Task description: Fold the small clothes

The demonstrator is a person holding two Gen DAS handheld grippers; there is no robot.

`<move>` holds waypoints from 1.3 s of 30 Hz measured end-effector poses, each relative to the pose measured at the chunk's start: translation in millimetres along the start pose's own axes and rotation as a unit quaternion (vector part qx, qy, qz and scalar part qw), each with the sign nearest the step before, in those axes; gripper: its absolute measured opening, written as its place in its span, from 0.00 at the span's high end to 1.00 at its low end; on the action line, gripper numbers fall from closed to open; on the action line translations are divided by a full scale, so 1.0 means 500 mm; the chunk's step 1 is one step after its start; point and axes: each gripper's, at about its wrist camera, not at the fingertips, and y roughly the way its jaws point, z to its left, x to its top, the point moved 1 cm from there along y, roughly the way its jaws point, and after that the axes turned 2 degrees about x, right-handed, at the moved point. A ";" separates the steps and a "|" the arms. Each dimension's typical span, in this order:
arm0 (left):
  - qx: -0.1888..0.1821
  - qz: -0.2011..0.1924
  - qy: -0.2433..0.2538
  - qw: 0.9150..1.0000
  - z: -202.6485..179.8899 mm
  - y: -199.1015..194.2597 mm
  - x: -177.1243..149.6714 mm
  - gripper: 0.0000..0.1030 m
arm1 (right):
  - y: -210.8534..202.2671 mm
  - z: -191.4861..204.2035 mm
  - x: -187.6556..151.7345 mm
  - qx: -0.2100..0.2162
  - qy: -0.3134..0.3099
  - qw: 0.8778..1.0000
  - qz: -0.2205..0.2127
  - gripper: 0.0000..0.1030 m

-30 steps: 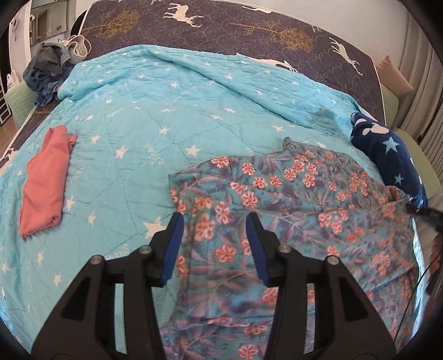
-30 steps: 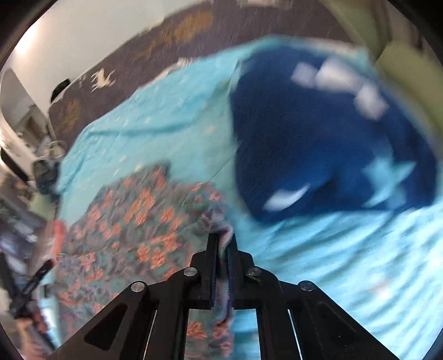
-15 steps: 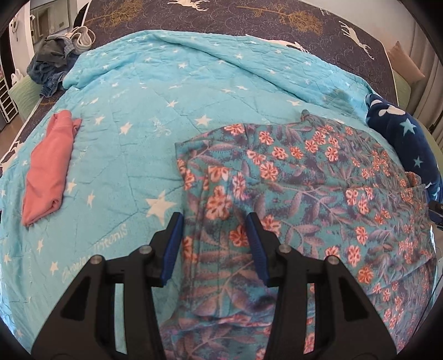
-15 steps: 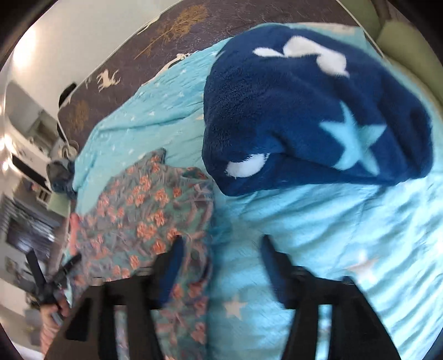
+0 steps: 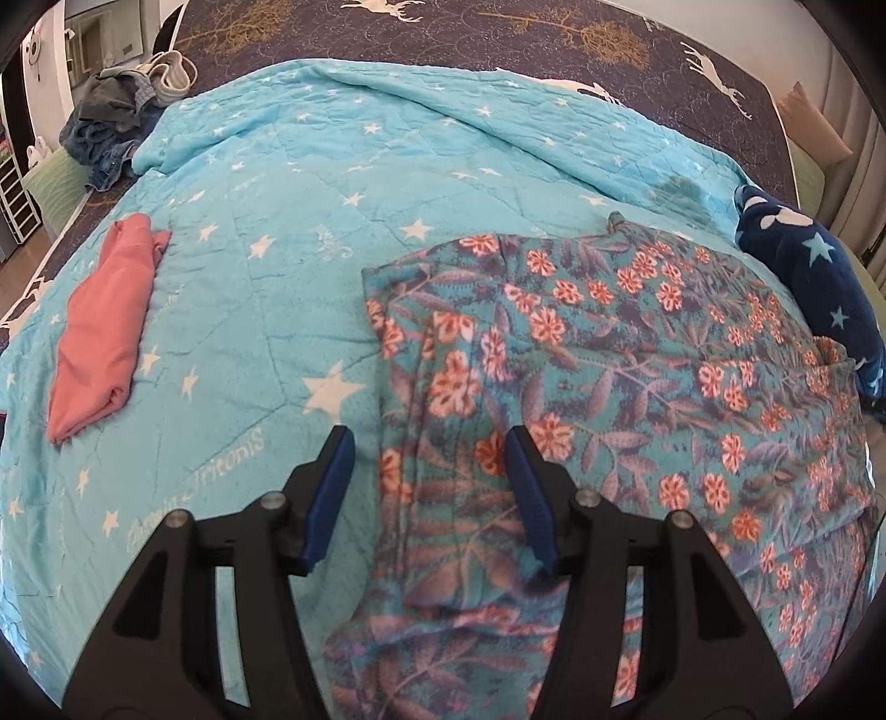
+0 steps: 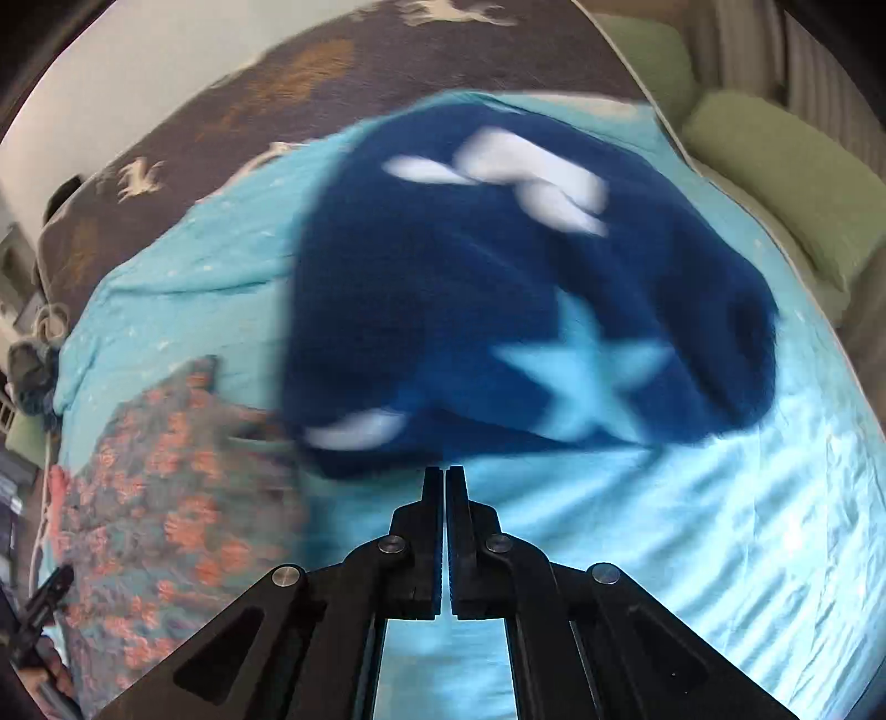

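— Left tongs [image 5: 426, 448]?
— Spread wide, blue-padded fingers [image 5: 331, 487] apart, holding nothing. Poised over the near left edge of the floral garment [image 5: 609, 399]; right finger above the fabric, left finger above the bare turquoise star quilt [image 5: 277, 232]. Contact with the cloth not clear from this view.
— Right tongs [image 6: 444, 476]?
— Pressed together, only a thin slit between the fingers, nothing visible pinched. Tips just in front of the near edge of the navy fleece with stars [image 6: 526, 310]; touching or not, cannot tell, since the view is blurred.
— Location of the floral garment?
— Spread flat on the quilt, right half of the bed in the left wrist view, some wrinkles and a folded-over strip along its left side. In the right wrist view, lying left of the navy fleece [image 6: 166, 498], its far corner close beside the fleece.
— Anything else on the bed?
— Folded pink garment [image 5: 105, 327] on the quilt, well apart to the left. Pile of dark clothes [image 5: 111, 127] at the far left corner. Dark bedsheet with deer and tree print [image 5: 498, 33] beyond the quilt. Green pillow [image 6: 786, 171] off to the right of the fleece.
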 end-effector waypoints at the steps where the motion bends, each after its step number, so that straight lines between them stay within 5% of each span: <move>1: 0.002 0.000 0.002 1.000 0.001 -0.005 -0.002 0.44 | -0.009 -0.016 -0.012 0.039 0.015 0.999 0.011 0.96; 3: 0.009 -0.002 0.006 1.000 0.005 -0.024 -0.010 0.44 | -0.048 -0.019 -0.046 0.075 -0.005 0.997 0.013 0.95; 7: -0.003 -0.019 0.006 1.000 0.024 -0.094 -0.043 0.39 | -0.138 -0.011 -0.140 0.072 -0.082 0.994 0.013 0.89; 12: -0.024 -0.024 0.019 0.999 0.053 -0.177 -0.116 0.34 | -0.209 -0.013 -0.263 0.118 -0.103 0.986 0.053 0.82; 17: -0.023 -0.003 0.019 1.000 0.090 -0.210 -0.187 0.34 | -0.227 0.002 -0.310 0.147 -0.095 0.983 0.056 0.74; 22: -0.091 0.051 -0.018 0.994 0.124 -0.212 -0.265 0.34 | -0.205 0.006 -0.344 0.158 -0.075 0.981 0.086 0.49; 24: -0.082 0.051 0.008 0.995 0.113 -0.215 -0.291 0.53 | -0.190 0.013 -0.362 0.140 -0.082 0.981 0.106 0.50; 26: -0.081 0.041 0.038 0.995 0.099 -0.229 -0.304 0.94 | -0.179 0.021 -0.375 0.083 -0.096 0.987 0.100 0.89; 27: -0.093 0.041 0.035 0.994 0.098 -0.237 -0.307 0.97 | -0.178 0.017 -0.377 0.074 -0.087 0.988 0.100 0.95; 29: -0.062 0.030 0.047 0.997 0.098 -0.252 -0.312 0.99 | -0.187 -0.009 -0.370 0.083 -0.033 0.992 0.094 0.96; 32: -0.025 0.042 0.027 0.998 0.135 -0.248 -0.318 0.99 | -0.204 -0.040 -0.364 0.078 -0.006 0.994 0.078 0.96; 35: -0.075 0.044 0.012 0.996 0.152 -0.273 -0.339 0.97 | -0.234 -0.044 -0.389 0.104 -0.023 0.990 0.090 0.92; 36: -0.095 0.044 0.011 0.994 0.150 -0.282 -0.350 0.91 | -0.245 -0.047 -0.399 0.112 -0.027 0.989 0.092 0.92; 38: -0.116 0.051 0.016 0.992 0.140 -0.298 -0.374 0.53 | -0.271 -0.051 -0.428 0.125 -0.033 0.987 0.092 0.87; 39: -0.113 0.052 0.020 0.992 0.137 -0.305 -0.384 0.47 | -0.281 -0.057 -0.441 0.131 -0.032 0.987 0.093 0.84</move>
